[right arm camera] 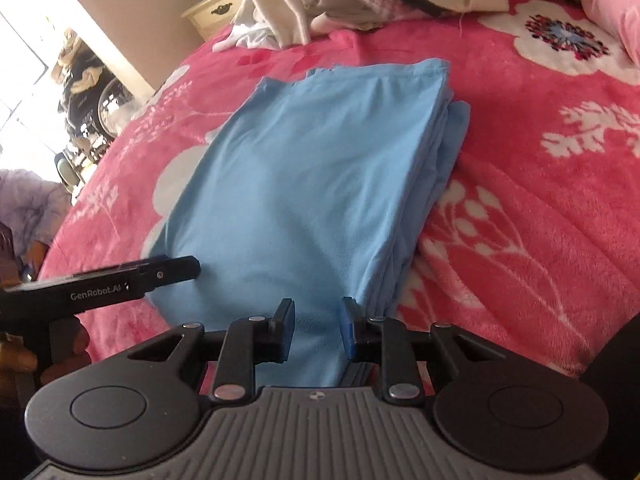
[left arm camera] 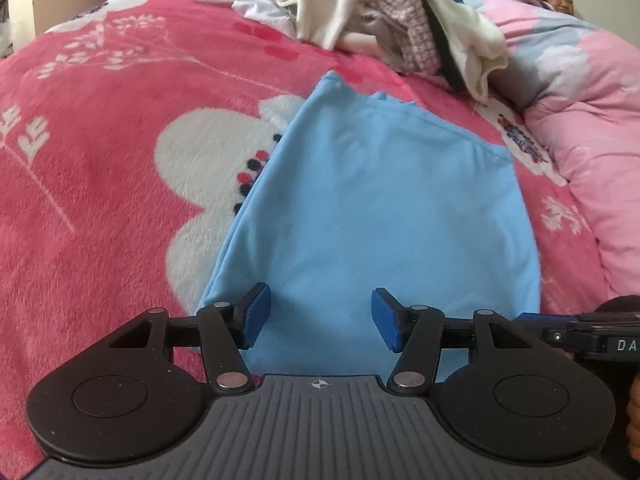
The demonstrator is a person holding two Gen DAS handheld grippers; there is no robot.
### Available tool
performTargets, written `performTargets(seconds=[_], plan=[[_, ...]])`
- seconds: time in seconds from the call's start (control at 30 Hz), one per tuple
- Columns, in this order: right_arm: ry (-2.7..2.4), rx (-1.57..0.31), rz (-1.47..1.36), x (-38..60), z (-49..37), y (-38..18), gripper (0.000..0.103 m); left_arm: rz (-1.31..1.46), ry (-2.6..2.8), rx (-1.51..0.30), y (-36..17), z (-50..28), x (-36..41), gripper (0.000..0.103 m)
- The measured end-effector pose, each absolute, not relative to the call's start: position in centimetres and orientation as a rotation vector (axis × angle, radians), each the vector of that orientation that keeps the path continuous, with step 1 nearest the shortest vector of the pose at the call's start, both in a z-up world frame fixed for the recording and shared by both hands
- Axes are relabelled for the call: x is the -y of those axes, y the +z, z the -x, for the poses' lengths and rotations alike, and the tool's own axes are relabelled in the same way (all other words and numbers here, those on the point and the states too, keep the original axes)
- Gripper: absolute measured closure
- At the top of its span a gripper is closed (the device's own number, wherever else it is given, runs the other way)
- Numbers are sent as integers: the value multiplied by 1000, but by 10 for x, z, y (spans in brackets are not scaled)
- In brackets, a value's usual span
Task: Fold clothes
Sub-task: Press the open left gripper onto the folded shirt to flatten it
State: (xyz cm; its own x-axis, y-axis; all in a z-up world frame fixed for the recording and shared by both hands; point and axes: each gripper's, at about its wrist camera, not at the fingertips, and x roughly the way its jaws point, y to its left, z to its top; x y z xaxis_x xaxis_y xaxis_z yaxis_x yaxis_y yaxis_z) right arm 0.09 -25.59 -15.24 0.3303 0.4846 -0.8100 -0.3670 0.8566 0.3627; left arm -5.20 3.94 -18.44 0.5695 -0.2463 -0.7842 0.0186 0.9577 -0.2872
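Fabric looks thin, soft and light: a sky-blue folded garment [right arm camera: 304, 184] flat on the pink flowered fleece blanket [right arm camera: 520, 208]. Left gripper [left arm camera: 320, 318] hovers half open, empty. Right gripper [right arm camera: 318, 330], narrower, straddles the near edge; grip uncertain. Best pinched at its stacked right-hand edges.

Light blue folded garment [right arm camera: 304, 184], pink blanket [right arm camera: 520, 208] with white flowers

A pink floral blanket [left arm camera: 100, 168] covers the bed beside a cream dresser [right arm camera: 214, 14].
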Motion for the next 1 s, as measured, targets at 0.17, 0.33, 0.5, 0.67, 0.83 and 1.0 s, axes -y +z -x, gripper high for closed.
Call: performTargets(seconds=[0.17, 0.33, 0.5, 0.67, 0.83, 1.0], plan=[[573, -1064, -58, 250, -1, -157, 73, 278, -118, -983, -183, 43, -32, 34], [582, -1072, -120, 255, -12, -164, 73, 306, -91, -1010, -180, 37, -30, 25], [584, -1088, -186, 264, -14, -166, 74, 356, -68, -1026, -178, 37, -28, 3], [582, -1090, -196, 265, -12, -166, 74, 375, -49, -1015, -178, 40, -29, 0], [581, -1088, -193, 263, -13, -167, 74, 381, -46, -1016, -177, 40, -31, 0], [580, -1086, -185, 262, -13, -168, 74, 374, -48, -1009, -175, 41, -31, 0]])
